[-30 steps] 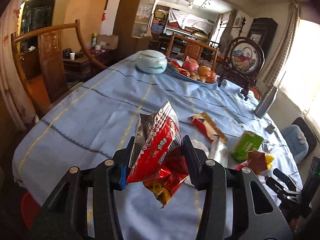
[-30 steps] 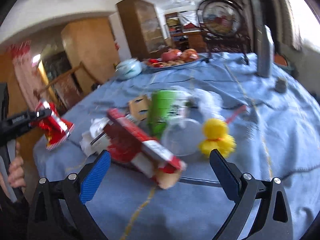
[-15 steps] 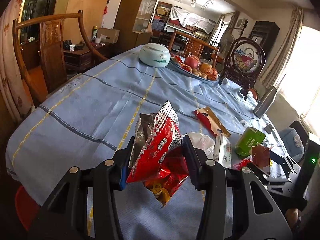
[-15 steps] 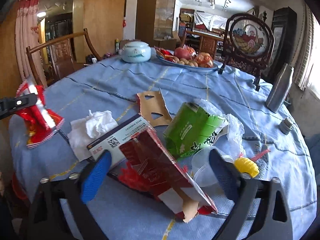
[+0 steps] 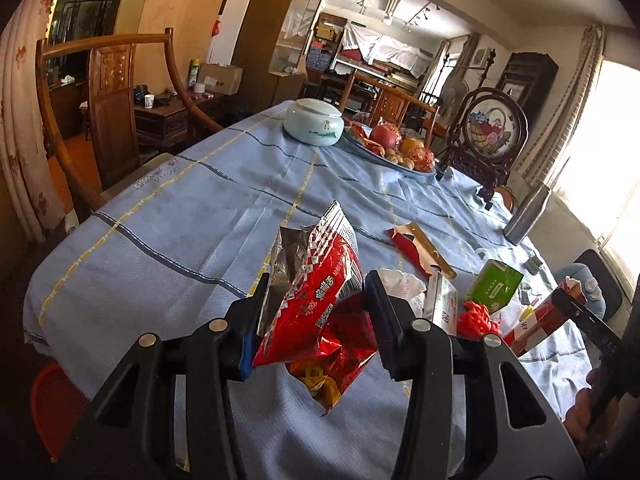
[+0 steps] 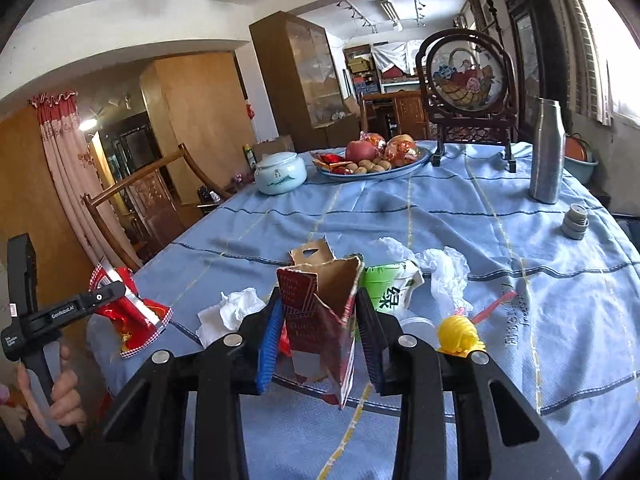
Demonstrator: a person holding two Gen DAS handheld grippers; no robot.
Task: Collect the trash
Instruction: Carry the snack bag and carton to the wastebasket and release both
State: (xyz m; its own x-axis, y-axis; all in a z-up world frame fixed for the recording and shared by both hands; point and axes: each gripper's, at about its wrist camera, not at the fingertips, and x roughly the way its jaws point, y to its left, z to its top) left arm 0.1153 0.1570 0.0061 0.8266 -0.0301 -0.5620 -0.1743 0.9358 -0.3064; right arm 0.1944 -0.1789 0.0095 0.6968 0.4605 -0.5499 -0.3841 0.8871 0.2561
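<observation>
Right gripper [image 6: 320, 336], spread wide around the torn red carton [image 6: 320, 320] a second earlier, had closed on it and raised it; carton now stood upright between the pads, open end up, lower edge off the surface [image 6: 520, 240]. Left gripper [image 5: 312, 320] unchanged: clamped on the red snack bag [image 5: 316, 296], bag hanging clear above the cloth, near the surface edge.

Judged reason for both holds: each piece lifted free so it could be carried off without dragging neighbours. A red bin [image 5: 52, 408] showed below the surface edge at left, the likely drop point.

Remaining on the surface: green carton [image 6: 390, 288], crumpled tissue [image 6: 232, 308], white plastic wrap [image 6: 444, 268], yellow cap [image 6: 460, 330], torn cardboard flap [image 5: 424, 246]. Fruit plate [image 6: 416, 160] and steel flask [image 6: 548, 152] stood well apart; not trash.
</observation>
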